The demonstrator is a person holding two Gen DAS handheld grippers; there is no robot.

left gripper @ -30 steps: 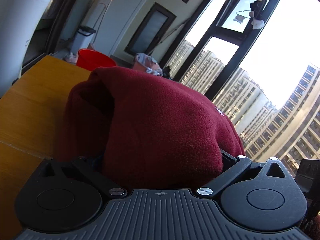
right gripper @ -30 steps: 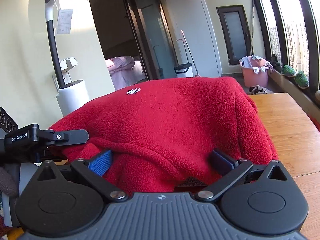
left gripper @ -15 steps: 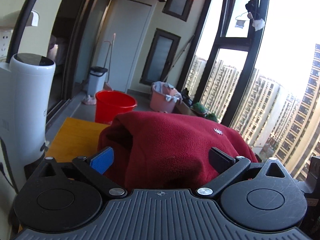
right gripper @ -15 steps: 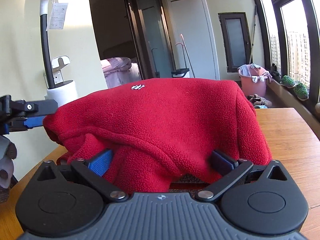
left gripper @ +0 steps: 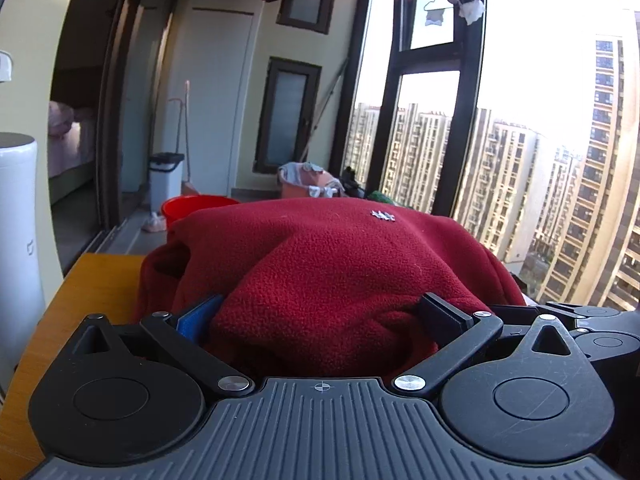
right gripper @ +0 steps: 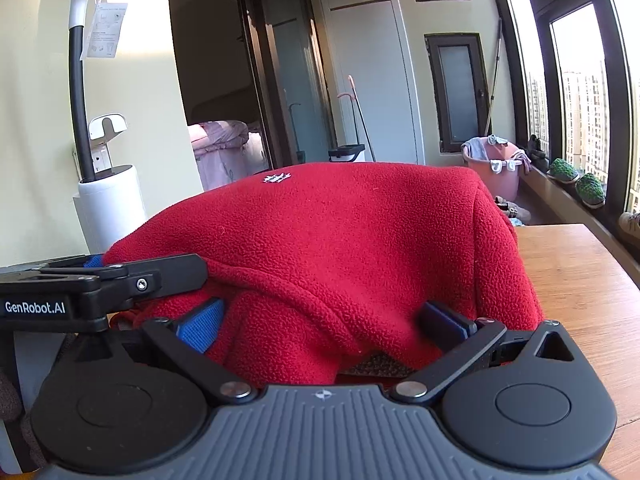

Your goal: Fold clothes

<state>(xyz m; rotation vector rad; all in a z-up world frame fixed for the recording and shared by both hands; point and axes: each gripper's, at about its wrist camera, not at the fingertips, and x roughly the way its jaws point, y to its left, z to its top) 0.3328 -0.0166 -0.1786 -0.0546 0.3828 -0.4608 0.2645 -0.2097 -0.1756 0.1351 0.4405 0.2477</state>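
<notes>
A red fleece garment (left gripper: 332, 264) with a small white logo lies bunched on the wooden table (left gripper: 80, 280). It fills the middle of both views, also in the right wrist view (right gripper: 352, 240). My left gripper (left gripper: 320, 320) has its jaws wide apart with fleece bulging between them. My right gripper (right gripper: 320, 320) likewise has its jaws wide apart around a fold of the fleece. The left gripper shows at the left of the right wrist view (right gripper: 152, 280), right beside the right one. The fingertips are partly hidden by cloth.
A white cylinder appliance (left gripper: 16, 240) stands at the table's left edge, also in the right wrist view (right gripper: 108, 208). A red bucket (left gripper: 196, 206) and a pink laundry basket (right gripper: 494, 168) sit on the floor beyond. Windows line the right side.
Both grippers have tilted up and the views have levelled out. The left gripper has moved close beside the right one. The fleece sits lower in both views.
</notes>
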